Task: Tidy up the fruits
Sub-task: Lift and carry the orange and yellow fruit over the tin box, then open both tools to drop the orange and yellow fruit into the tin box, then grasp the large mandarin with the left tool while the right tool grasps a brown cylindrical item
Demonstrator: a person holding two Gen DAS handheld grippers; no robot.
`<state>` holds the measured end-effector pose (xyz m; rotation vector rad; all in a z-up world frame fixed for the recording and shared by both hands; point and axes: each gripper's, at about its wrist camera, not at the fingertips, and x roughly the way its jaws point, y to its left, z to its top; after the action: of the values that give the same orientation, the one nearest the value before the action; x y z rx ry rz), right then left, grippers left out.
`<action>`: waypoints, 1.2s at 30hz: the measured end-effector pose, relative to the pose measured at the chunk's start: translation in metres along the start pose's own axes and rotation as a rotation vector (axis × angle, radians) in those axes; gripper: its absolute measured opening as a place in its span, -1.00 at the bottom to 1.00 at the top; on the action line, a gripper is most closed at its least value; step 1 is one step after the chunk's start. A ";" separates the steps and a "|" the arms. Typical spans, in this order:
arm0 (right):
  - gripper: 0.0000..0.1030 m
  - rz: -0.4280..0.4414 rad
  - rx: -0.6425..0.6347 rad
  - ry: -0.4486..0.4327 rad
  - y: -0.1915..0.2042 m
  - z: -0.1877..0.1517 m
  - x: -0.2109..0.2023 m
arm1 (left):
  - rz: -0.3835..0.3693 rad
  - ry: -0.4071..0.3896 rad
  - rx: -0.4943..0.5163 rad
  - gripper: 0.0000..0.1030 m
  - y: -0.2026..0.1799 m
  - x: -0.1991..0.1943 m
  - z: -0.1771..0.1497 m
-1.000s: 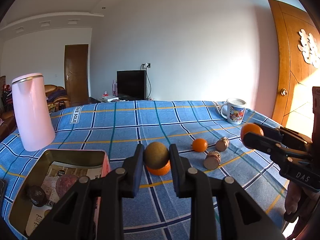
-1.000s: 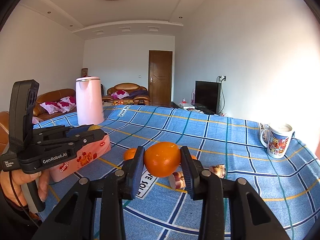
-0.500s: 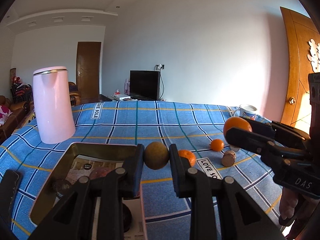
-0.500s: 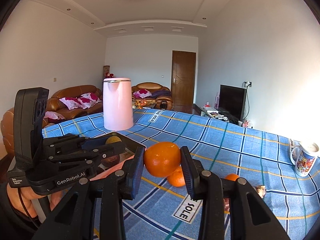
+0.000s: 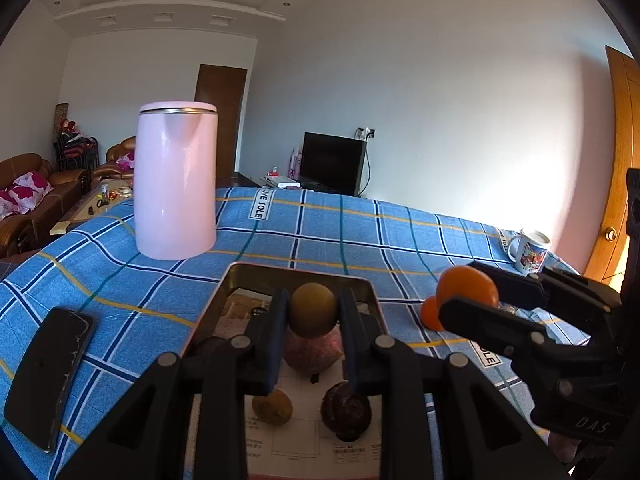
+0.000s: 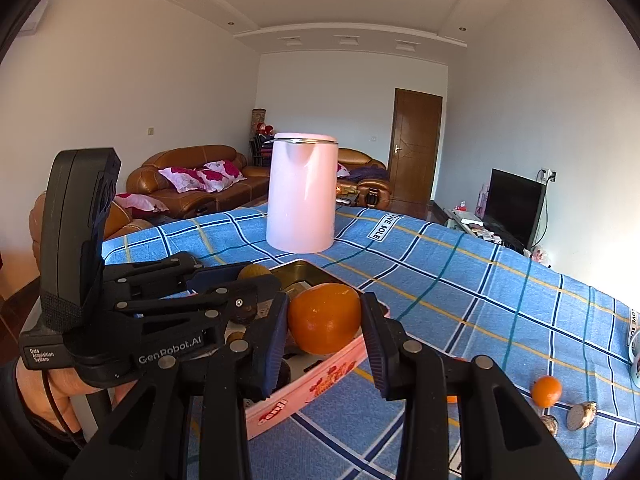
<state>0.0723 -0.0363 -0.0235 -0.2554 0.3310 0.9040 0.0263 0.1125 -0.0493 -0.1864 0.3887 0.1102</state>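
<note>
You're on the drop-off step: both fruits are in the air w/ the tin (image 5: 362, 280) right under them. Your left gripper (image 5: 313, 312) is closed down to fruit width on a brownish-green fruit (image 5: 313, 310), pinched between both fingers and hanging over the tin's middle, above a pinkish fruit (image 5: 314, 350) already lying inside. Two more sit in there nearer you, a small tan one (image 5: 272, 407) and a dark one (image 5: 346, 410).

Your right gripper (image 6: 324, 326) grips an orange (image 6: 323, 319) the same way, jaws snug on its sides, poised at the tin's (image 6: 320, 374) near edge, just beside your left gripper (image 6: 256, 280). Can't tell if it's fully over the opening yet.

Next move, as I read it: lower the left one a bit and ease the jaws apart so the fruit settles beside the pinkish one, not on top. Then bring the orange in. Watch the two grippers, they're close.

Still loose on the blue checked cloth (image 6: 480, 280): a small orange (image 6: 546, 390) off to the right. The pink kettle (image 5: 175, 184) stands beyond the tin, the phone (image 5: 48, 376) to its left.
</note>
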 end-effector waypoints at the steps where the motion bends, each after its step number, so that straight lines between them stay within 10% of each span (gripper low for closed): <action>1: -0.26 0.006 -0.007 0.008 0.004 0.000 0.004 | 0.007 0.001 -0.009 -0.49 0.006 -0.001 -0.001; 26: -0.25 0.153 -0.020 0.274 0.043 -0.017 0.081 | 0.060 0.096 -0.079 -0.46 0.051 0.012 -0.016; 32: -0.12 0.114 -0.008 0.232 0.033 -0.016 0.066 | 0.065 0.063 -0.072 0.23 0.039 0.002 -0.009; 36: 0.22 0.016 0.006 0.156 -0.003 -0.018 0.029 | 0.024 0.035 -0.041 0.33 0.016 -0.005 0.000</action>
<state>0.0884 -0.0239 -0.0507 -0.3191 0.4802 0.9004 0.0194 0.1274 -0.0499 -0.2240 0.4241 0.1383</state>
